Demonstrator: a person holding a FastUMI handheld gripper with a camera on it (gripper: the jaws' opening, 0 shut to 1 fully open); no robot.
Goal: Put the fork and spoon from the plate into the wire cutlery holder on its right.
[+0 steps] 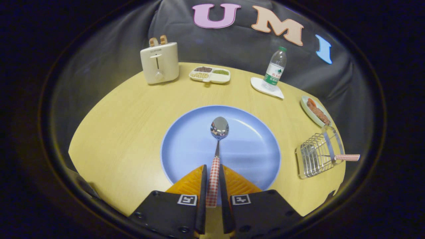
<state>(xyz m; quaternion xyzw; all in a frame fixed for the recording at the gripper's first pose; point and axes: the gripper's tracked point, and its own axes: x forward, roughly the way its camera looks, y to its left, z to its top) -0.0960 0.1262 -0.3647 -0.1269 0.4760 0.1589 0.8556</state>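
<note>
A spoon [219, 127] with a shiny bowl and a red-and-white checked handle lies over the blue plate [252, 149], its bowl pointing away from me. My gripper [212, 172] has both fingers pressed against the checked handle, which runs between them. To the right of the plate stands the wire cutlery holder [313, 159]. A second checked handle [347, 157], the fork's, sticks out of the holder toward the right; its head is hidden inside the wires.
A round wooden table [126, 132] carries a cream toaster [159, 61] at the back left, a divided snack tray [210, 74], a water bottle [275, 68] on a white coaster, and a green dish of food [317, 111] behind the holder.
</note>
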